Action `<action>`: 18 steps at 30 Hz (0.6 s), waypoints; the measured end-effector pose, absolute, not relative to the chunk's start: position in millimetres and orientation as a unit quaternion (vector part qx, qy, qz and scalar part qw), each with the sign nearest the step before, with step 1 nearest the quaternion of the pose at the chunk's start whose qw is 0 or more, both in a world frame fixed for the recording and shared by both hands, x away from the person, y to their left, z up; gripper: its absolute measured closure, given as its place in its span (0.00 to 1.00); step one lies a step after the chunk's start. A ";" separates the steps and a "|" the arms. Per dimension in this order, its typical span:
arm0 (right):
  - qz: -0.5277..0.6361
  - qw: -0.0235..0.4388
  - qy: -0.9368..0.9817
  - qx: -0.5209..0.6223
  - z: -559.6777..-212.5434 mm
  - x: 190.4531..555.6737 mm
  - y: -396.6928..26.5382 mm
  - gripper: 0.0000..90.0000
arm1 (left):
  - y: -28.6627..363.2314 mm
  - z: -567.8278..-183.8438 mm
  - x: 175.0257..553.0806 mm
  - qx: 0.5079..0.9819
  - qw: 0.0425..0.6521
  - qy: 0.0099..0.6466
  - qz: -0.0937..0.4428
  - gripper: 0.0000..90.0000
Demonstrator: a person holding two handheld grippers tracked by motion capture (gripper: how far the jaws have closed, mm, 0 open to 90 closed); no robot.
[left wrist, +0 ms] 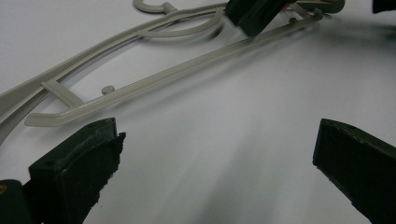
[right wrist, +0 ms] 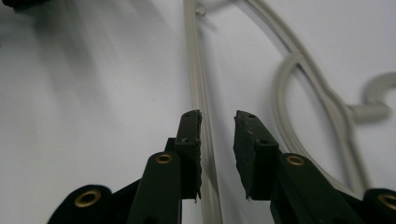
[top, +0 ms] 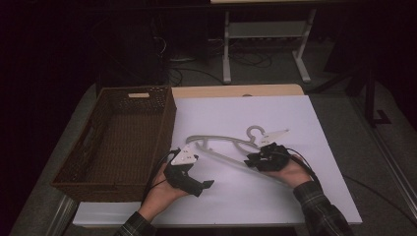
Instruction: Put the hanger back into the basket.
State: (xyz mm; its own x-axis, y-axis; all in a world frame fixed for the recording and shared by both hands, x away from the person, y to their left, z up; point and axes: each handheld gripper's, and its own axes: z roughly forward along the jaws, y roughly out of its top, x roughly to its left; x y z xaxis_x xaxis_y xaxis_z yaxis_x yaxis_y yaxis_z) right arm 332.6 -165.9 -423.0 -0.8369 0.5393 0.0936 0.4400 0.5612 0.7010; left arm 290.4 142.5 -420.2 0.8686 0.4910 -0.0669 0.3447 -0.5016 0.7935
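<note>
Here a thin grey plastic hanger [top: 223,147] lies on smooth white sheet [top: 295,187].

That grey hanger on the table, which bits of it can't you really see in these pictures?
- Hanger, high view: its right end lies under the right hand-held gripper.
- Left gripper view: the hook's top is cut off by the upper edge, and the far end is blurred behind a black jaw.
- Right gripper view: the straight bar runs between the jaws and off the lower edge; whether the pads touch it is unclear.

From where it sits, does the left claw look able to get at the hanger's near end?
Probably yes: the left claw stands open, with bare white sheet between it and the hanger; nothing lies between them.
</note>
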 end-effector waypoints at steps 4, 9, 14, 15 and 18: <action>0.369 0.041 0.888 0.270 -437.2 346.0 -143.5 0.80 | 142.6 -420.4 289.7 0.863 0.437 0.241 0.083 0.01; 0.360 0.044 0.896 0.257 -441.1 345.1 -135.2 0.87 | 142.7 -420.5 289.2 0.862 0.437 0.242 0.083 0.01; 0.355 0.024 0.906 0.228 -438.1 330.3 -131.1 0.88 | 142.7 -420.2 289.2 0.862 0.438 0.243 0.083 0.01; 0.353 0.019 0.909 0.220 -437.5 325.6 -130.4 0.88 | 142.7 -420.2 289.3 0.862 0.437 0.243 0.083 0.01; 0.358 0.000 0.912 0.201 -438.6 309.1 -130.6 0.88 | 142.9 -419.4 289.7 0.862 0.437 0.241 0.085 0.01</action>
State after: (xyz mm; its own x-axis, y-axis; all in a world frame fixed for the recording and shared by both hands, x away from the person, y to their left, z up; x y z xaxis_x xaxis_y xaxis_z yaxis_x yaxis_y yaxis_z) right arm 309.1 -130.6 -438.6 -0.9190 0.3670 0.1442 0.3672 0.6634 0.6520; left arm 289.7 142.9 -419.4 0.8692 0.4902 -0.0651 0.3425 -0.5019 0.7942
